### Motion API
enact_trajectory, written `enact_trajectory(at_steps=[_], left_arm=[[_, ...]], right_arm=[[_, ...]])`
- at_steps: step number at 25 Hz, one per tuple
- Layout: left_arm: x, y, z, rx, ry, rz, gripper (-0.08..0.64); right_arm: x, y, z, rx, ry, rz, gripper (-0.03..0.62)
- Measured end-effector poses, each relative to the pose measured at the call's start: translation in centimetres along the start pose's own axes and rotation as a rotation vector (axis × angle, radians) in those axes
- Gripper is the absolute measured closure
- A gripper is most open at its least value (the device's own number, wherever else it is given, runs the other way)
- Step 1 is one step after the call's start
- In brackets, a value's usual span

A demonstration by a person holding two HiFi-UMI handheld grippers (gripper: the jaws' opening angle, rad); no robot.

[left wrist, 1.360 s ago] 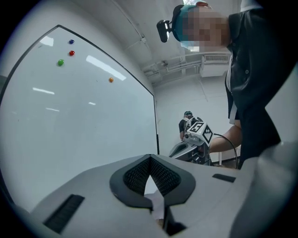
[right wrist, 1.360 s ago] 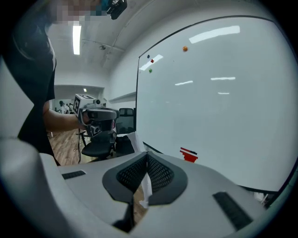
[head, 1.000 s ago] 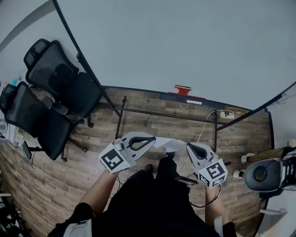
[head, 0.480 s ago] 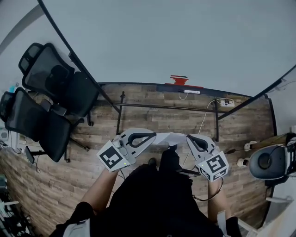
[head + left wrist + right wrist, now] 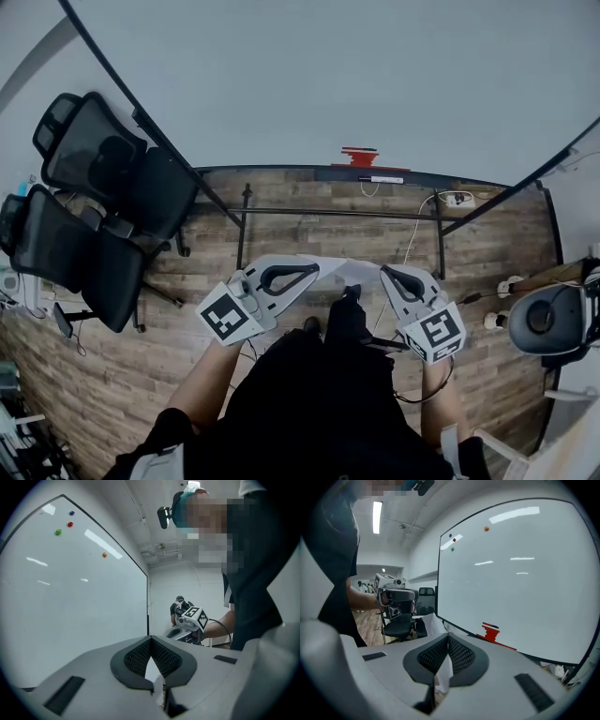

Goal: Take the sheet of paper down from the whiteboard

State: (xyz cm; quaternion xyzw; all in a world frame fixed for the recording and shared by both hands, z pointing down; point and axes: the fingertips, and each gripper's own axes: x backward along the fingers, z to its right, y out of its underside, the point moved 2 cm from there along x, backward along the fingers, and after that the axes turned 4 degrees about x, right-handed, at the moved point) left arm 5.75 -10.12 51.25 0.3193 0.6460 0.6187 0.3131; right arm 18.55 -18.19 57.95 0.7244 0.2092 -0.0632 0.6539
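smooth glossy whiteboard in thin black frame, wood-plank floor, thin white sheet of paper off the board, slightly bowed, spanning left gripper to right gripper, each clamped on an edge, black mesh-textured pads

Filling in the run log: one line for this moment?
left tool: shut on sheet | right tool: shut on sheet | sheet: off whiteboard

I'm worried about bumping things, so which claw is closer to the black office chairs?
Left. The left claw sits toward the chairs; the right claw holds the far end of the paper.
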Motion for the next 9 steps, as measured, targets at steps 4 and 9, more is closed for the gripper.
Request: enact_trajectory(at_steps=[4,9], left_arm=[[0.11,0.02,-0.41,0.012,-0.016,0.007,0.548],[-0.06,0.33,-0.62,0.026,-0.026,0.008,0.548]], right_arm=[[0.17,0.34,0.51,0.015,0.022,-0.013,0.575],[0.13,0.35,1.0,0.029,0.029,-0.023,0.575]])
